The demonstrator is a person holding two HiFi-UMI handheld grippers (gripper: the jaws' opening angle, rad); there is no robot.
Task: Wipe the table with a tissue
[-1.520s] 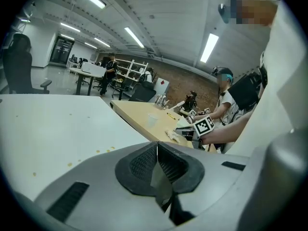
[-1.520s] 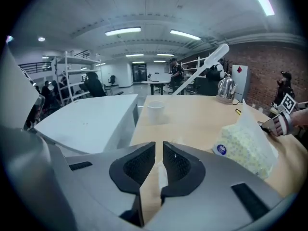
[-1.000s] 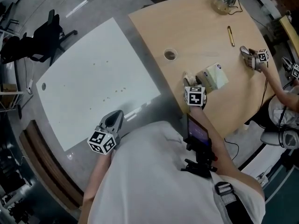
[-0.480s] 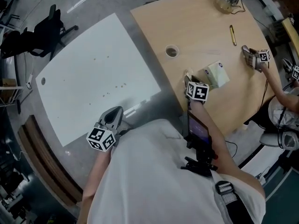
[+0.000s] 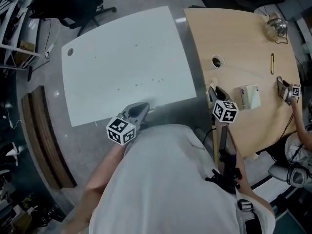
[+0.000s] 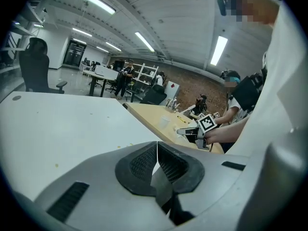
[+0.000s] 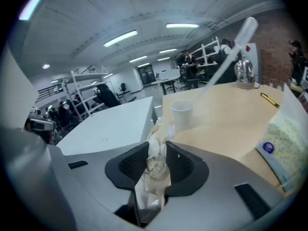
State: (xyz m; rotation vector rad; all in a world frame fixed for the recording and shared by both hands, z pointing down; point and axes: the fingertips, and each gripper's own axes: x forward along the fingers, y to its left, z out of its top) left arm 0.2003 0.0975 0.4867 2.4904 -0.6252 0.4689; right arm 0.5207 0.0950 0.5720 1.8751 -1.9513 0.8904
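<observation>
A crumpled white tissue (image 7: 160,129) sticks up between the pads of my right gripper (image 7: 158,149), whose jaws have just been closing on it. In the head view this gripper (image 5: 213,91) hovers over the left edge of the wooden table (image 5: 239,43), left of the tissue pack (image 5: 250,97). The white table (image 5: 122,62) carries a few small specks (image 5: 146,83). My left gripper (image 5: 141,109) sits at its near edge, jaws shut and empty (image 6: 157,147).
On the wooden table stand a paper cup (image 5: 217,61), a yellow pen (image 5: 272,63) and a glass kettle (image 5: 276,27). Another person's gripper (image 5: 286,88) rests at its right edge. An office chair (image 5: 78,4) stands beyond the white table.
My right gripper has pulled back from the tissue pack towards the wooden table's left edge. The head view has swung left, so the white table now fills the middle.
</observation>
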